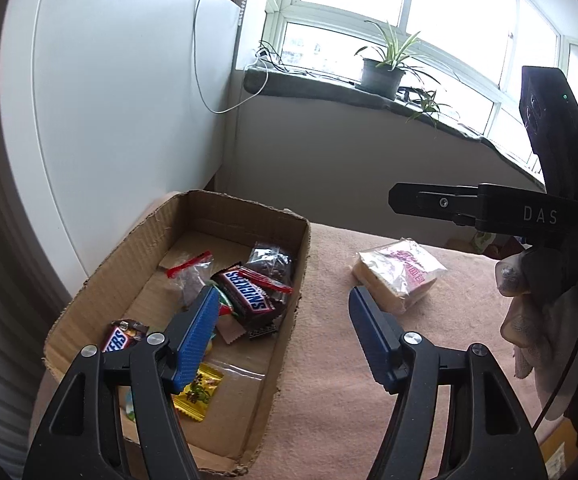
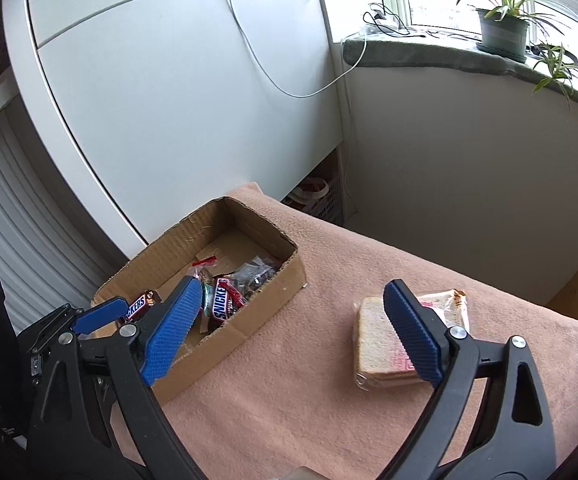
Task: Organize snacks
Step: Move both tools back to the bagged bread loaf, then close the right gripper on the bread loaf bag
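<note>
Resting apart: cardboard box of snacks, wrapped sandwich.

"SNICKERS" in blue letters on white panel of large brown chocolate bar wrapper lying in open brown cardboard box; lettering runs upside down in left wrist view. Same word, partly hidden, on small brown chocolate bar wrapper near box's close corner. "DAS" in pale letters on black arm of right hand-held gripper. Pink print on clear-wrapped sandwich pack: unreadable. Yellow sachet: print unreadable.
</note>
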A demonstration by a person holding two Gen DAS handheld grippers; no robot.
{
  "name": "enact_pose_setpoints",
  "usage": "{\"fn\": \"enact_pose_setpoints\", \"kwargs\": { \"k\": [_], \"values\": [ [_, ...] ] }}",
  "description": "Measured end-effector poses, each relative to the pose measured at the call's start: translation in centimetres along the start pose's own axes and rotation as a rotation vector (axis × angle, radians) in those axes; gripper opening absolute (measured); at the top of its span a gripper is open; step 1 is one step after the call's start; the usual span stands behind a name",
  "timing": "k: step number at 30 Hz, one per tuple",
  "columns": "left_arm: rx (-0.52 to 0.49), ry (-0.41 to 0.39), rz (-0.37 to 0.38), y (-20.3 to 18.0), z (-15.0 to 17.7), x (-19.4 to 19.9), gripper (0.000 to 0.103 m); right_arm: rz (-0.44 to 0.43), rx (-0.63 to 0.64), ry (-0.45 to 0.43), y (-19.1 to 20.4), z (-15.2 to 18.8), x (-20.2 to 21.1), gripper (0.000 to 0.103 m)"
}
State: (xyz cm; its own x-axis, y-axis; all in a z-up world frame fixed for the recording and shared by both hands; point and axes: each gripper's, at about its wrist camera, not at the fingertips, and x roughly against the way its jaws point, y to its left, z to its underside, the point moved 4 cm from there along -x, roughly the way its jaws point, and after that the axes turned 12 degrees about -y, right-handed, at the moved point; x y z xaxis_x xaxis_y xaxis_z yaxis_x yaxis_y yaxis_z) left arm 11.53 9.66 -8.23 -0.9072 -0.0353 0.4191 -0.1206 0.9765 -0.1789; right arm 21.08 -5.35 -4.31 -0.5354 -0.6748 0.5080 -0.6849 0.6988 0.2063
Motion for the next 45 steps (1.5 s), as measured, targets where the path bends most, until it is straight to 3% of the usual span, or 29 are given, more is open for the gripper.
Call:
{"fn": "enact_pose_setpoints", "kwargs": {
  "k": [6,17,34,40,41,45],
  "values": [
    [-0.007,0.007,0.09,-3.6,0.0,-1.0,0.067,0.051,-0.038,-0.004,-4.3,0.6,2.0,0.094],
    [0.029,0.123,0.212,-8.6,2.3,-5.5,0.073,0.05,-0.19,0.046,-12.1,2.7,2.3,0.1],
    [0.105,0.289,0.21,-10.2,4.7,-13.2,0.073,-0.023,-0.287,0.178,-15.8,6.0,-3.7,0.1],
    [0.115,0.302,0.204,-10.3,5.1,-14.7,0.073,-0.053,-0.294,0.217,-15.6,6.7,-5.5,0.1],
    [0.114,0.304,0.204,-10.3,5.1,-14.9,0.073,-0.055,-0.296,0.221,-15.6,6.9,-5.7,0.099],
    [0.115,0.307,0.2,-10.4,5.0,-15.3,0.063,-0.055,-0.314,0.25,-15.7,7.5,-6.5,0.077]
  ]
}}
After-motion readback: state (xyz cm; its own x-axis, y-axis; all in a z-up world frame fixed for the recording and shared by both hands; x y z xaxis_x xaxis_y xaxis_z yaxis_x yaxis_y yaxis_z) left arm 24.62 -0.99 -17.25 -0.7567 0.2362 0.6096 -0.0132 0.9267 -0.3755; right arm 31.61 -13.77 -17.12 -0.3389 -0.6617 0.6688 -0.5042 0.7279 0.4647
